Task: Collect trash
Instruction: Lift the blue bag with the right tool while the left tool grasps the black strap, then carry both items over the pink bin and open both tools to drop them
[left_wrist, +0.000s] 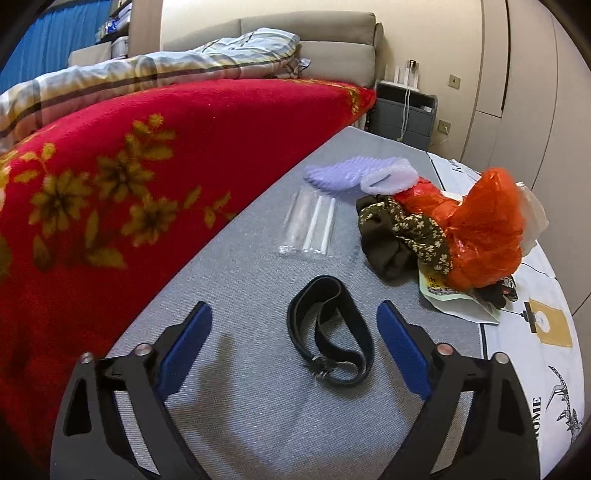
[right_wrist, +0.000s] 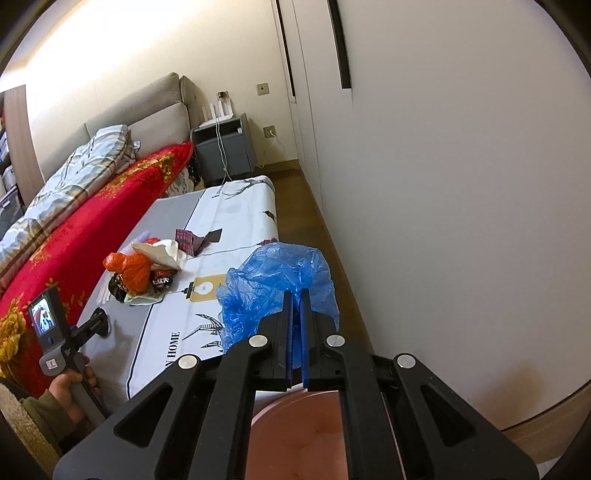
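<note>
My left gripper (left_wrist: 293, 305) is open and low over the grey mat (left_wrist: 240, 406). A black strap loop (left_wrist: 360, 328) lies flat between its blue pads, which do not touch it. Beyond it lie a clear packet of white sticks (left_wrist: 310, 225), a pale purple ribbed piece (left_wrist: 343, 173), a dark floral cloth (left_wrist: 399, 236), a crumpled orange plastic bag (left_wrist: 484, 229) and a printed wrapper (left_wrist: 443, 295). My right gripper (right_wrist: 296, 291) is shut on a blue plastic bag (right_wrist: 266, 288), which bunches out over the white printed cloth (right_wrist: 236, 236). The orange bag (right_wrist: 135, 273) sits to its left.
A bed with a red flowered blanket (left_wrist: 110, 203) runs along the left of the mat. A grey nightstand (right_wrist: 225, 147) stands at the far end and a white wall (right_wrist: 443, 184) closes the right side. A pink round seat (right_wrist: 295, 435) is under my right gripper. A hand (right_wrist: 64, 387) holds the left tool.
</note>
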